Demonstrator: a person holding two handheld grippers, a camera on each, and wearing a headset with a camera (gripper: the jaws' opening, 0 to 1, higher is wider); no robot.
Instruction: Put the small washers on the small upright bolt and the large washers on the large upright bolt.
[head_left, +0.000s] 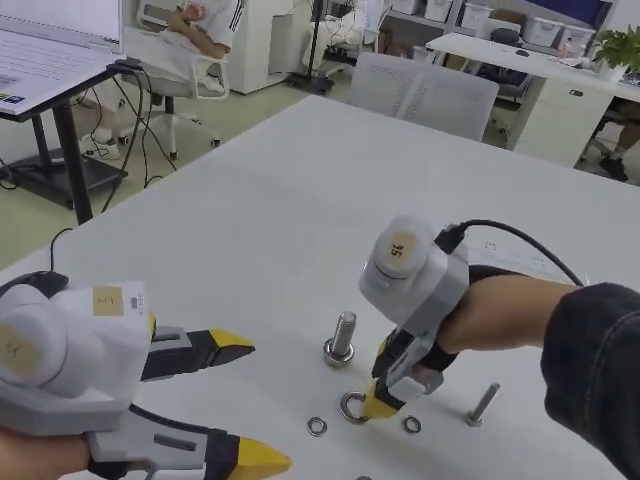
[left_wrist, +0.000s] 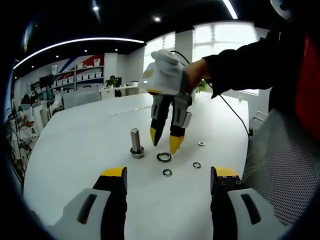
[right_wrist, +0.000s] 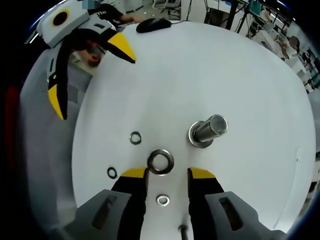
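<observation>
Leftward, left gripper (head_left: 268, 405) spread wide, idle. Just right of the upright bolt (head_left: 341, 338), large washer (head_left: 347, 408) flat on table (head_left: 300, 200), at the parted tips of right gripper (head_left: 378, 402). Likely light, stiff, slippery: pinch across outer rim.

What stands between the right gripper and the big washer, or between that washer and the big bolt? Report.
Nothing visible. The right gripper holds its open jaws right at the big washer, and only bare table lies between it and the big bolt.
</observation>
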